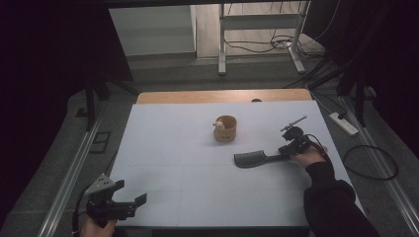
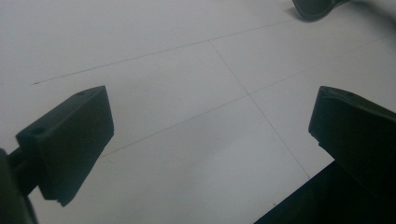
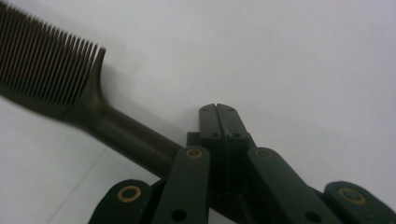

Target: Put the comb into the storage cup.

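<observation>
A dark comb (image 1: 252,159) lies flat on the white table (image 1: 197,187), teeth end to the left and handle to the right. My right gripper (image 1: 283,152) is at the handle's end, shut. In the right gripper view the jaws (image 3: 217,111) are pressed together with no gap, and the comb's (image 3: 51,70) handle runs under their left linkage; I cannot tell whether it is pinched. My left gripper (image 1: 132,191) hovers at the near left corner, open, with nothing between its jaws (image 2: 210,121). The comb's tip (image 2: 313,7) shows far off in the left gripper view.
A small wooden cup (image 1: 225,128) with a pale object in it stands upright near the table's middle, behind the comb. A wooden strip (image 1: 222,96) borders the far edge. Cables and a power strip (image 1: 344,123) lie on the floor to the right.
</observation>
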Motion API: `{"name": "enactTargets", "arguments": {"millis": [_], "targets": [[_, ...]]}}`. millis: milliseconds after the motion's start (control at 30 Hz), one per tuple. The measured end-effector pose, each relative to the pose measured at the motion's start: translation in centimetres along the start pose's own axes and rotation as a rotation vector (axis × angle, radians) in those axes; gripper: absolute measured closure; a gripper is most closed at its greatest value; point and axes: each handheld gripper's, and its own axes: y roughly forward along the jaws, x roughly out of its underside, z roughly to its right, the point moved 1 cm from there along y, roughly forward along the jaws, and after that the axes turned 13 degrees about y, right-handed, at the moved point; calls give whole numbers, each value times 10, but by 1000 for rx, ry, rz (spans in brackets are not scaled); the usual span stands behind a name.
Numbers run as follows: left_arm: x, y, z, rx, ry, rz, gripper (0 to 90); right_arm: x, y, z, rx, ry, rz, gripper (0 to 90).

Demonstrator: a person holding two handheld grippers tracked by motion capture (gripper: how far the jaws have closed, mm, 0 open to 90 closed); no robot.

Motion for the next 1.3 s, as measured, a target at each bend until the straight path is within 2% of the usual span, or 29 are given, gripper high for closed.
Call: {"name": "enactTargets", "arguments": {"millis": [567, 900, 1300], "targets": [[0, 0, 1, 0, 6, -4, 7, 46, -20, -6, 8, -1, 11, 898], [-1, 0, 1, 0, 6, -4, 7, 59, -25, -12, 17, 9, 14, 898], [-1, 1, 0, 1, 5, -4, 7, 73, -29, -26, 11, -7, 7, 898]]}}
